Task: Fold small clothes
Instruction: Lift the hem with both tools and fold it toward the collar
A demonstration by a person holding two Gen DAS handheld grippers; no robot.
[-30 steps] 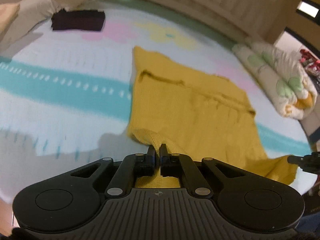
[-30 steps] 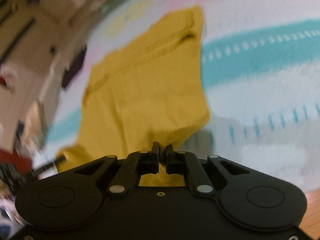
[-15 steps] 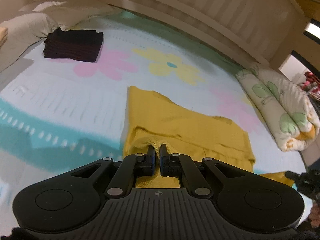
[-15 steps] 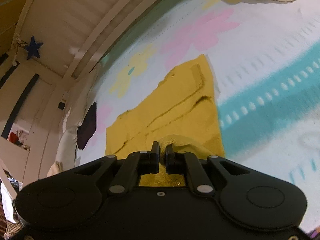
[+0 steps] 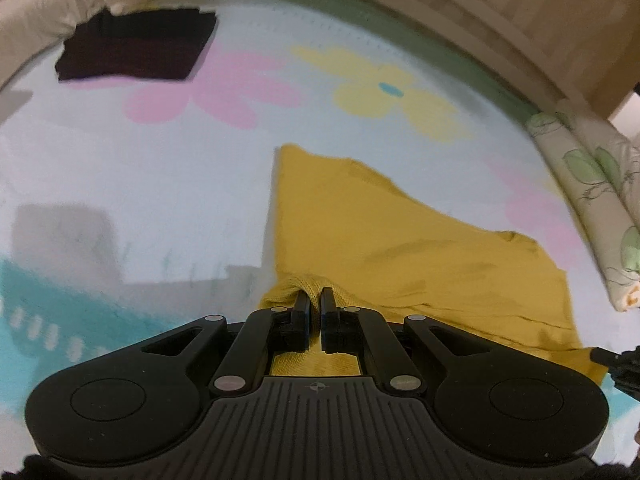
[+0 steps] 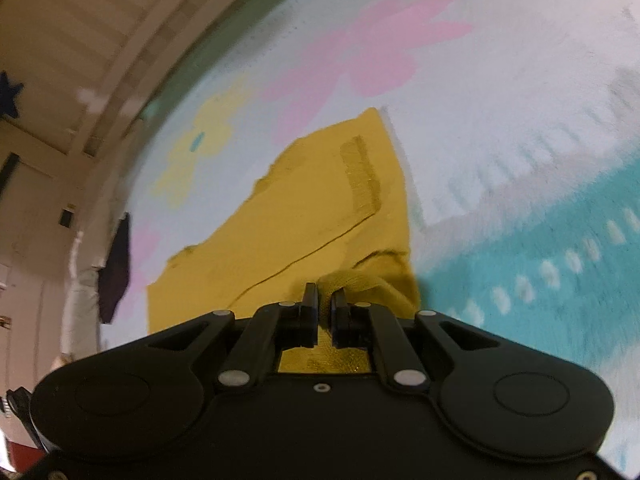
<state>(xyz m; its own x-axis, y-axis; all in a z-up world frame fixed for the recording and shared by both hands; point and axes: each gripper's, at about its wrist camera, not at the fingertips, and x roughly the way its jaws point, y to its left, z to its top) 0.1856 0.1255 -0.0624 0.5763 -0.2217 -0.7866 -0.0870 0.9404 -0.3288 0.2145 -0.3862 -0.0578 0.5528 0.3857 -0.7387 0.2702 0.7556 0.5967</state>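
Observation:
A yellow knit garment (image 5: 400, 240) lies on a flower-patterned bed sheet (image 5: 160, 168), its near part lifted and doubled over toward the far part. My left gripper (image 5: 316, 296) is shut on the garment's near left corner. My right gripper (image 6: 324, 296) is shut on the garment (image 6: 304, 216) at its near right corner. Both pinched corners bunch up between the fingers. The right gripper's tip shows at the right edge of the left wrist view (image 5: 616, 360).
A folded dark garment (image 5: 136, 44) lies at the far left of the bed, also seen in the right wrist view (image 6: 116, 268). A rolled floral quilt (image 5: 592, 200) lies at the right. A wooden bed rail (image 5: 460, 12) runs along the far side.
Both grippers have carried the near edge of the yellow garment forward over its far part, so less of it shows and the far bed rail looks closer.

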